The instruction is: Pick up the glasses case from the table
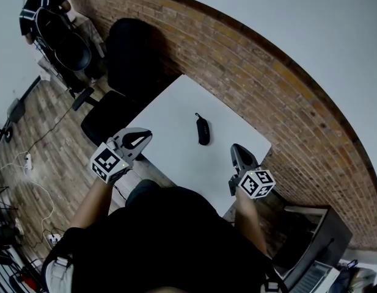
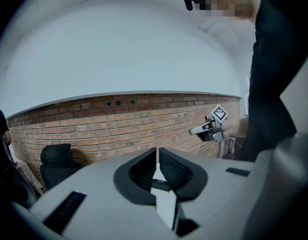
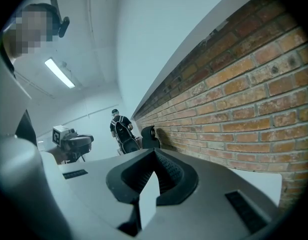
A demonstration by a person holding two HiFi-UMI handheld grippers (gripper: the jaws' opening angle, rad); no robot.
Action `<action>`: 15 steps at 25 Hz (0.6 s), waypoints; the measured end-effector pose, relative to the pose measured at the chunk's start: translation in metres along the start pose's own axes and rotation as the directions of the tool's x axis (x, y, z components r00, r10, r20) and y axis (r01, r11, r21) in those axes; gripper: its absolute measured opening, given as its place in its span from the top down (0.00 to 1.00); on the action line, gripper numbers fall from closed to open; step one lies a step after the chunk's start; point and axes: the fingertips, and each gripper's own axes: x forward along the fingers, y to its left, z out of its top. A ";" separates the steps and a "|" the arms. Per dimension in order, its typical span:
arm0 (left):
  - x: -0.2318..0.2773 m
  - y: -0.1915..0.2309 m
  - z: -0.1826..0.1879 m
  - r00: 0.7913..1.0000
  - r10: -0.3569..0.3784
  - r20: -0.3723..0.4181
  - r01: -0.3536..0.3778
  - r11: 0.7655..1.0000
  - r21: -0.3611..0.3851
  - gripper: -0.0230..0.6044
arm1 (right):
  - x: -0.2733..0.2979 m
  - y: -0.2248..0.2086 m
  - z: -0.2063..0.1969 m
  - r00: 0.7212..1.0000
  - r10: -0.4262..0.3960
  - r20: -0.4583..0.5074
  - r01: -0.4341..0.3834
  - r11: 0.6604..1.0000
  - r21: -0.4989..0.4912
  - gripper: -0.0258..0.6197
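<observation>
The black glasses case (image 1: 203, 130) lies on the white table (image 1: 176, 108), past its middle. My left gripper (image 1: 145, 135) hovers over the table's near left edge, jaws together and empty, pointing toward the case from a short way off. My right gripper (image 1: 236, 149) is at the near right edge, also shut and empty, to the right of the case and nearer to me. In the left gripper view the jaws (image 2: 157, 151) meet, and a dark sliver of the case (image 2: 158, 183) shows under them. The right gripper view has its jaws (image 3: 154, 156) closed along the brick wall.
A brick wall (image 1: 255, 72) runs behind the table. Two black office chairs (image 1: 112, 118) (image 1: 130, 50) stand off its left end. A person (image 1: 38, 5) stands far left by another chair. Cables cross the wooden floor (image 1: 29, 163). A laptop (image 1: 310, 276) sits low right.
</observation>
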 end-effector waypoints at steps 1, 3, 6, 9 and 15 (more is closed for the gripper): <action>0.001 0.000 -0.001 1.000 0.000 -0.002 0.000 1.000 -0.001 0.92 | 0.000 -0.001 0.000 1.000 0.001 0.000 -0.001 1.000 0.001 0.94; 0.003 0.000 0.000 1.000 0.002 -0.001 -0.002 1.000 0.001 0.92 | -0.001 -0.004 0.000 1.000 0.000 -0.004 0.000 1.000 0.002 0.94; 0.002 0.001 0.002 1.000 0.004 0.003 -0.004 1.000 0.000 0.92 | 0.001 -0.004 0.000 1.000 0.001 -0.013 -0.001 1.000 0.003 0.94; -0.002 0.004 -0.001 1.000 0.007 -0.001 -0.007 1.000 -0.005 0.92 | 0.005 -0.003 0.001 1.000 0.003 -0.012 -0.003 1.000 0.004 0.94; -0.006 0.013 -0.007 1.000 0.016 0.001 -0.016 1.000 -0.012 0.92 | 0.015 -0.004 0.002 1.000 -0.001 -0.007 0.001 1.000 -0.002 0.94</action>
